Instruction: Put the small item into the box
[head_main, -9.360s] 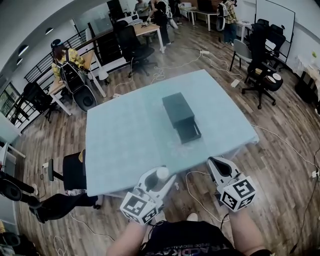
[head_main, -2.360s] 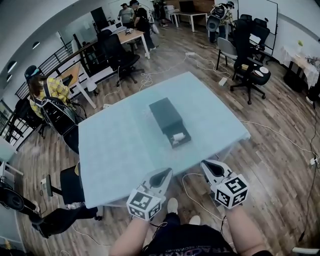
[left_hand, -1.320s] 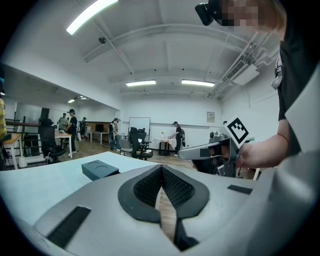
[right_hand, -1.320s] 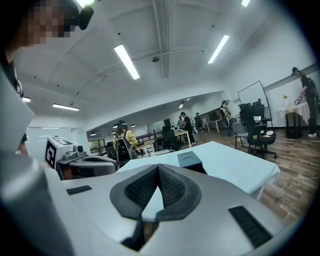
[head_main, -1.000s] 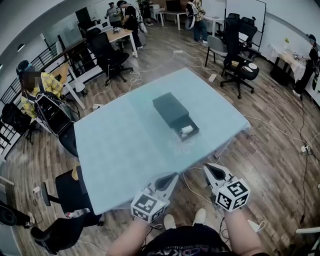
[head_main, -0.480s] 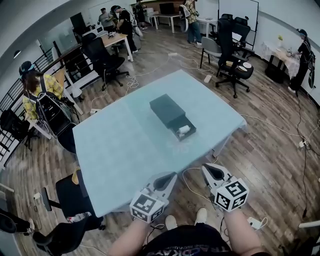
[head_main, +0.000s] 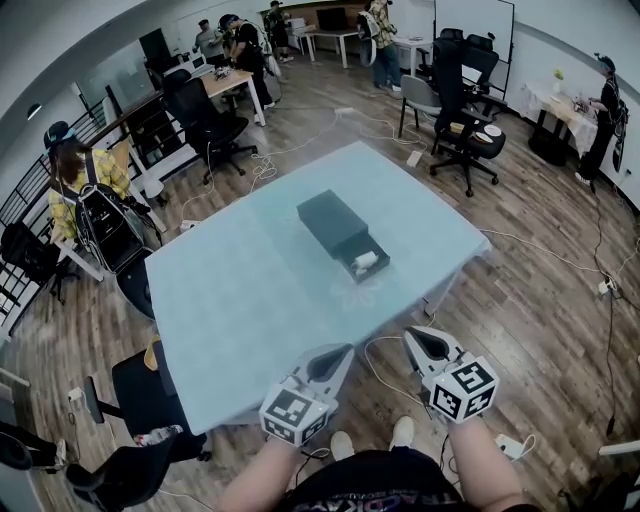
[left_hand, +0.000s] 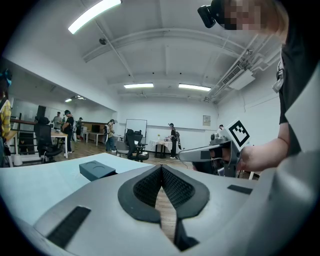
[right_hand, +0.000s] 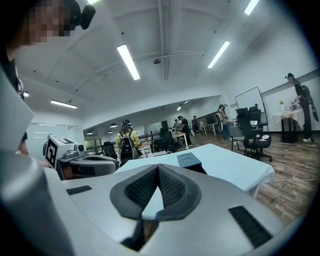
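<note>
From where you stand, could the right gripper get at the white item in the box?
Probably not without stepping closer. The right gripper is held short of the near edge of the table, and the box sits mid-table. Otherwise nothing blocks the way: the box is open and the item lies uncovered.

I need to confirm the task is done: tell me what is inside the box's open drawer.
A small white item lies in the drawer pulled out of the dark box. The box's covered interior behind it cannot be seen.
</note>
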